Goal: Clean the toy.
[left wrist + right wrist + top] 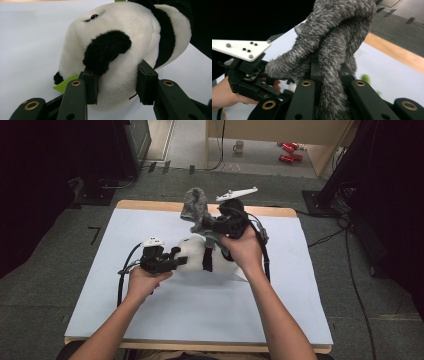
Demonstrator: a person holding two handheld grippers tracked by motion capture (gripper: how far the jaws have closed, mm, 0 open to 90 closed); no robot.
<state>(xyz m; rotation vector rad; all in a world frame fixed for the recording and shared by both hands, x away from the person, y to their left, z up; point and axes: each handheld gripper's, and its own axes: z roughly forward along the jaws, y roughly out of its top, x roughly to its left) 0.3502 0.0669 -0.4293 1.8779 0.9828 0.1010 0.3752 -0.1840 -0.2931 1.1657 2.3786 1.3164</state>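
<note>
Gripping: the left tongs (116, 85) are clamping the toy panda (120, 50), their two black pads pressing into the white plush on either side, one pad just under a black patch of fur.
Left tongs in the high view: the left tongs (172, 261) are lying low over the bench (165, 310), with the person's left hand (142, 282) wrapping the handle from below.
Panda: the toy is lying on its side on the white sheet covering the bench, near the middle, between the two hands; a small green leaf (64, 84) is sticking out beside it.
Right tongs: the right tongs (329, 75) are pinching a grey fuzzy cloth (337, 37), the pads closed tight with the cloth squeezed between them.
Cloth: the grey cloth (196, 207) is hanging up in the air above the far part of the bench, bunching over the right tongs (212, 226).
Right hand: the right hand (245, 247) is holding its tool raised, just beyond the panda (202, 255).
Floor beyond the bench: a mug (239, 146) and red cans (289, 151) are sitting well apart from the work.
</note>
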